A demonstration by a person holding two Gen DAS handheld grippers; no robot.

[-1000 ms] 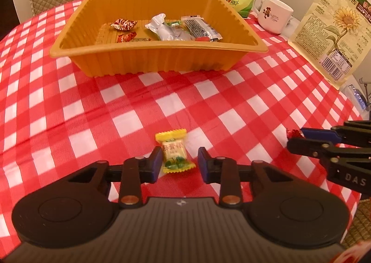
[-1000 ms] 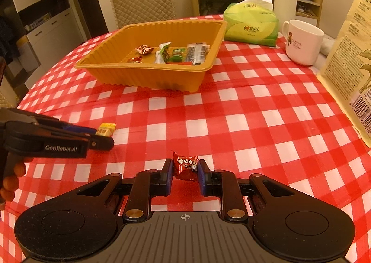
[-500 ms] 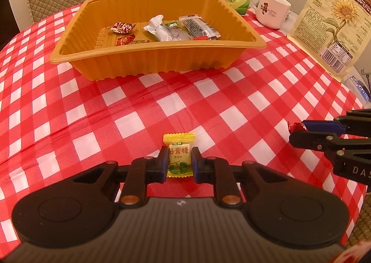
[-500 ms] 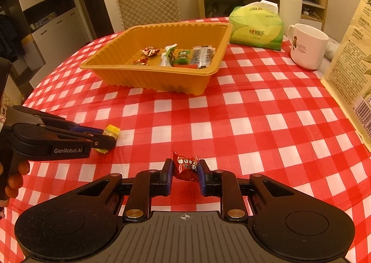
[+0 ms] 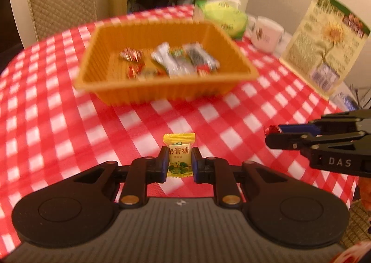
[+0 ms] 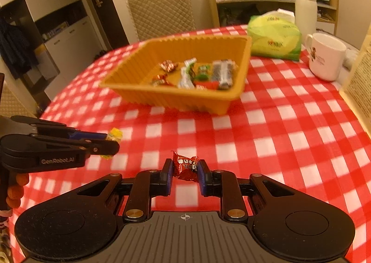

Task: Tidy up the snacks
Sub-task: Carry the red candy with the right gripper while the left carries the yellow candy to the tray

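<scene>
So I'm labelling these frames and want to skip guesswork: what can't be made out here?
- Left wrist view: snacks in the orange tray are motion-blurred; wrappers unreadable.
- Left wrist view: the red candy is mostly hidden by the right gripper.
- Right wrist view: the yellow candy is blurred, partly covered by the left gripper.

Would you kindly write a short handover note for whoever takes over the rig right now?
Left gripper: jaws shut on the yellow candy.
Right gripper: jaws shut on the red candy.
Both candies look lifted off the checked tablecloth, short of the orange tray.
Done: several wrapped snacks already lie in the tray, and both loose candies are gripped.
Left: carry each candy over the tray and release it inside.
</scene>
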